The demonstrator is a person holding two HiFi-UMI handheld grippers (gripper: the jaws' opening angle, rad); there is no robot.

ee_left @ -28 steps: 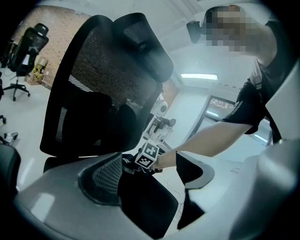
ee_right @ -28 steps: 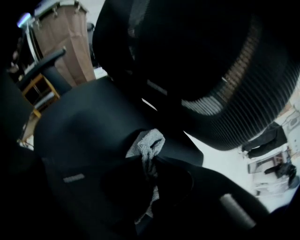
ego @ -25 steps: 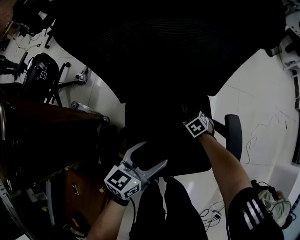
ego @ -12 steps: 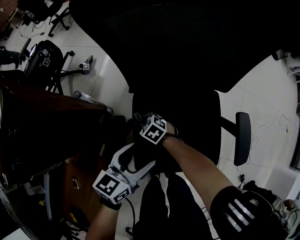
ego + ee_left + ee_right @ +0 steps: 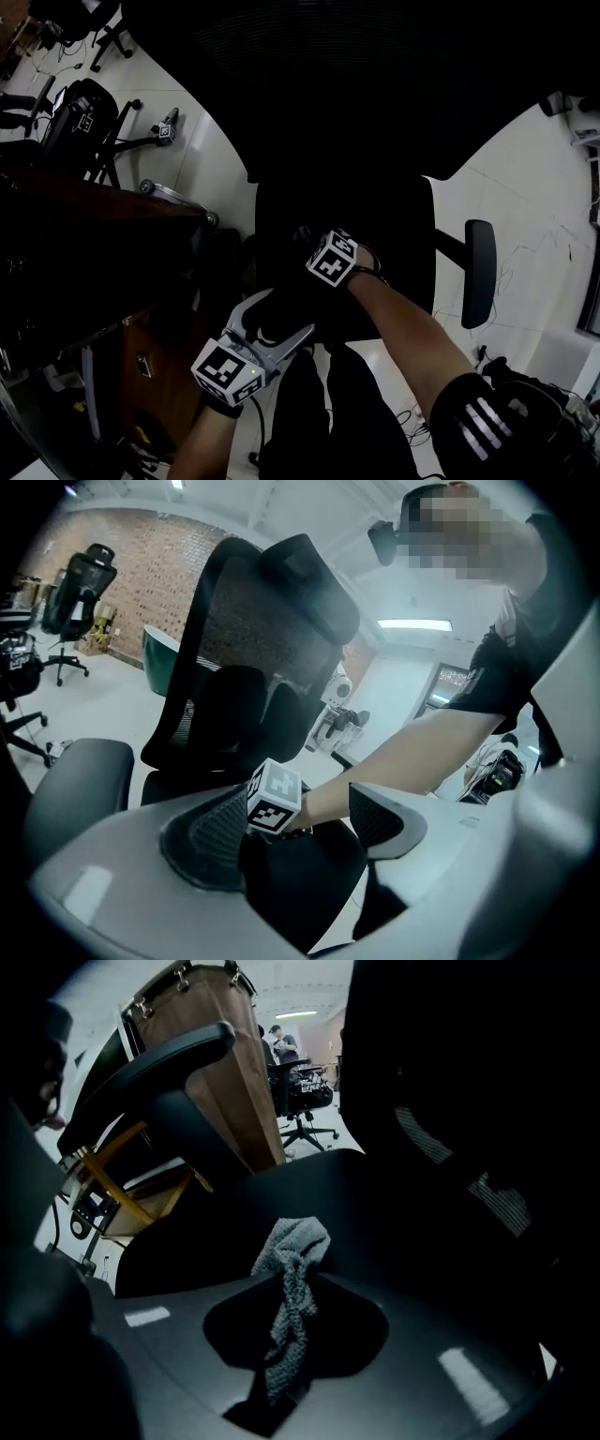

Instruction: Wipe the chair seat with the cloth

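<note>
The black office chair's seat (image 5: 394, 234) fills the middle of the head view, below its tall mesh backrest (image 5: 356, 84). My right gripper (image 5: 302, 236) rests over the seat's front left part, its marker cube (image 5: 333, 259) facing up. It is shut on a grey knitted cloth (image 5: 292, 1265), which sticks out of the right gripper (image 5: 289, 1321) and lies on the seat (image 5: 375, 1204). My left gripper (image 5: 279, 319) hangs open at the seat's front left edge and holds nothing. In the left gripper view, the left gripper (image 5: 300, 822) frames the right gripper's cube (image 5: 277, 797).
A dark wooden desk (image 5: 84, 244) stands close on the left. The chair's armrests (image 5: 478, 272) (image 5: 159, 1058) flank the seat. Other office chairs (image 5: 80, 127) and cables lie on the white tiled floor (image 5: 525, 206). The person's legs (image 5: 347, 412) are just below the seat.
My right gripper swept with the cloth from the seat's right side to its left, then came back slightly rightward. The left gripper has stayed open in about the same place.
</note>
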